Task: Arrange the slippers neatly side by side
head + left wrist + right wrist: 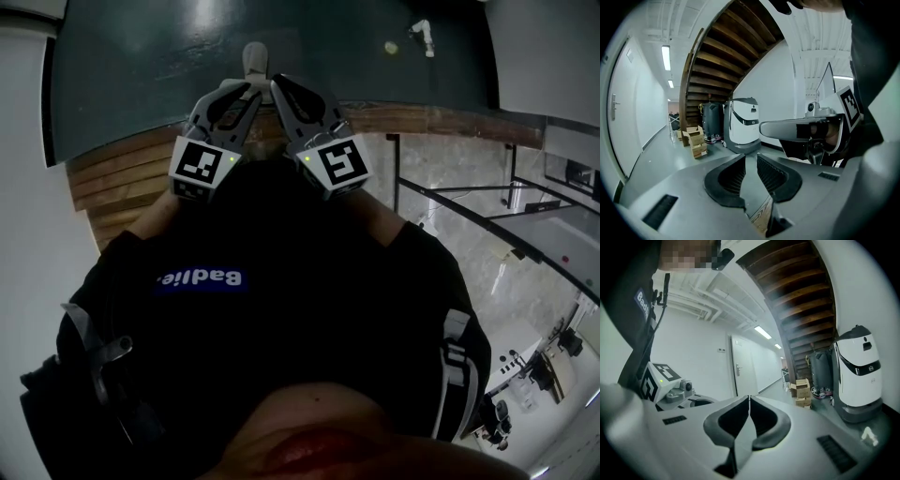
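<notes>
Hovering before a person's dark shirt (pixel 281 309), the left grey tongs (pixel 750 158) stand narrowly parted and empty, and the right grey tongs (pixel 749 399) are closed tip to tip. Beyond lie a glossy grey floor (pixel 651 154), stacked cardboard boxes (pixel 696 140), a white rounded service robot (pixel 743 124) and a brown wooden staircase (pixel 722 56). Where the slippers are, I cannot tell.

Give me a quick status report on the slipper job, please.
Left gripper open, empty. Right gripper shut, empty. Slippers not in any view. White machine and cardboard boxes stand ahead by the stairs.
</notes>
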Tool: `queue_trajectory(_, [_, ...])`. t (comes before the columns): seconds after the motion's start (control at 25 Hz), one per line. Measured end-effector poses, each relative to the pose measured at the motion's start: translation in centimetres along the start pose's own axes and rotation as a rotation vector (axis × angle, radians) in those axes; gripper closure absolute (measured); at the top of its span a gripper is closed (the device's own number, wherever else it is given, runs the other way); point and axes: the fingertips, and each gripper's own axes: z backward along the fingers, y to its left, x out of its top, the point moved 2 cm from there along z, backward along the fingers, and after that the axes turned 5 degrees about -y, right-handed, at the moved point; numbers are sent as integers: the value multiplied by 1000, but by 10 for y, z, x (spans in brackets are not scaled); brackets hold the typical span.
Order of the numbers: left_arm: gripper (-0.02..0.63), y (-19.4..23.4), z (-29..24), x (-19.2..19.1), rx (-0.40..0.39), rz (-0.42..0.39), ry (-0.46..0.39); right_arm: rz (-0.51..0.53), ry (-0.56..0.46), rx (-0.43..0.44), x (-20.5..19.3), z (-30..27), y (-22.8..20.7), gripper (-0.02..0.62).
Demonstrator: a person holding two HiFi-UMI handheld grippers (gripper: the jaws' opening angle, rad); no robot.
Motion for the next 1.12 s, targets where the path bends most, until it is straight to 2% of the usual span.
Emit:
queue_trajectory(0.48, [554,-12,-56,-5,94,29,38,-50,16,94,-28,4,-65,595])
queue_trajectory(0.72, [554,-9,-54,-22,106,64,60,-55,66,127,-45,-6,-64,595])
queue_trajectory(1.12, [552,27,-37,-45,88,105,63,-32,138,130,-70,-46,-37,595])
